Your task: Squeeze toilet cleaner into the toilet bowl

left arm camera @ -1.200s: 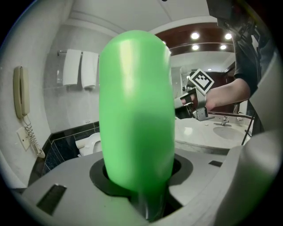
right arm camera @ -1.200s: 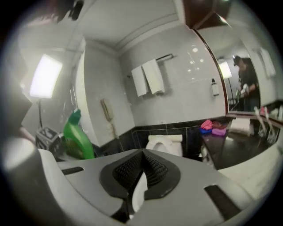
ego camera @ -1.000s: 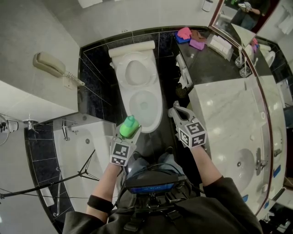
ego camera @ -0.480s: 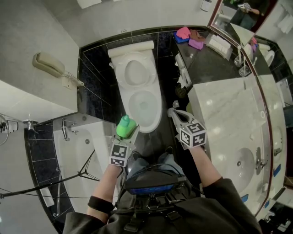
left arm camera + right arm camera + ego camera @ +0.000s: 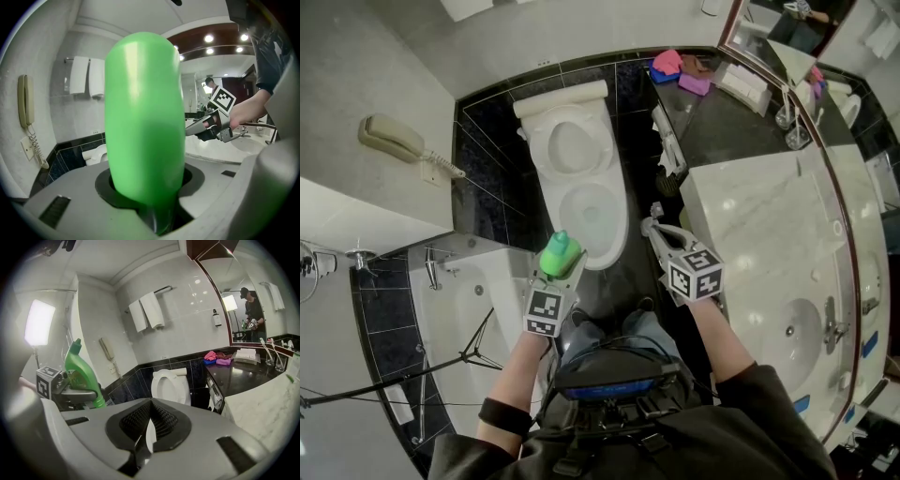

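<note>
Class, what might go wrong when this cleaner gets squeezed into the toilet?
1. The green bottle, upright in the left gripper, sits at the toilet bowl's near rim; tipped there, cleaner may hit the floor.
2. Its cap looks closed, and the right gripper is shut, apart from it.

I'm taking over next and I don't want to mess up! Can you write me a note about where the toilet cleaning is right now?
Left gripper: shut on the green plastic cleaner bottle, held upright with the nozzle up, near the front edge of the white toilet bowl.
Right gripper: shut and empty, off to the bowl's right.
Done: the bottle is picked up and the toilet lid is up.
Left to do: tip the nozzle over the bowl and squeeze. No cleaner shows in the bowl yet.
</note>
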A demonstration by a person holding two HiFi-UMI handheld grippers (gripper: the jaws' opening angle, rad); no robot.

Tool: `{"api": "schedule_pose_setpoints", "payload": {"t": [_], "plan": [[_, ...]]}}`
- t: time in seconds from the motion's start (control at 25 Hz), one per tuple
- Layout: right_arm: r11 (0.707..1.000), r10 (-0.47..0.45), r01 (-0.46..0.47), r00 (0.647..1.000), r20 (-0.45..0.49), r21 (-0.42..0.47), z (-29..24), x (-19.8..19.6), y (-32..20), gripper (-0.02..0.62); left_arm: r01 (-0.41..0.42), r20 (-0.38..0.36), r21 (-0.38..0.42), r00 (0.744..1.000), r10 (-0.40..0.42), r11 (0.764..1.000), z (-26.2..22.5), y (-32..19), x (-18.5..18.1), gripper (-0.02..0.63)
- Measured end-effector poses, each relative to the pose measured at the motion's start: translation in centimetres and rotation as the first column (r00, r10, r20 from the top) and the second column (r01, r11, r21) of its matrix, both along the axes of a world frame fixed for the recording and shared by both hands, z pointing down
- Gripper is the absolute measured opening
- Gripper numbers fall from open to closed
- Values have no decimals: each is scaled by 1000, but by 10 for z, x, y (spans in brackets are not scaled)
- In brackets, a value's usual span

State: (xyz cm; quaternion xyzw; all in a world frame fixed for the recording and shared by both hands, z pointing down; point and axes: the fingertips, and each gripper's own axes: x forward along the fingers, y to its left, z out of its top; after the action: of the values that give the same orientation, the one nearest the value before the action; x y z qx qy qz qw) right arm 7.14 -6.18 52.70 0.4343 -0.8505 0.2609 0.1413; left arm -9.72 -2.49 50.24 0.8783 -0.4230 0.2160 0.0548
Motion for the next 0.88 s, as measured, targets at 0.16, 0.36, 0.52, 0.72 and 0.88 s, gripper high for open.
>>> {"api": "schedule_pose_setpoints", "payload": {"t": [0.16,0.36,0.52,0.72,0.88], "plan": [[1000,4,-4,1000,14,-7,0,14,0,3,-25,8,4,1000,25,1000,-2,-9,19,193],[1000,-10,11,999,37,-13,-3,34,0,3,-60,10,9,998,60,998,-2,-23,53,193],[1000,-15,15,999,49,-1,-9,56,-5,3,-95,13,19,995,95,995,-3,-36,87,193],[1000,-13,13,999,40,3,-12,86,-12,3,-133,6,36,991,133,990,-10,-53,131,193],[1000,-11,11,1000,23,5,-13,107,-16,3,-171,5,48,985,171,984,-13,-64,163,193]]}}
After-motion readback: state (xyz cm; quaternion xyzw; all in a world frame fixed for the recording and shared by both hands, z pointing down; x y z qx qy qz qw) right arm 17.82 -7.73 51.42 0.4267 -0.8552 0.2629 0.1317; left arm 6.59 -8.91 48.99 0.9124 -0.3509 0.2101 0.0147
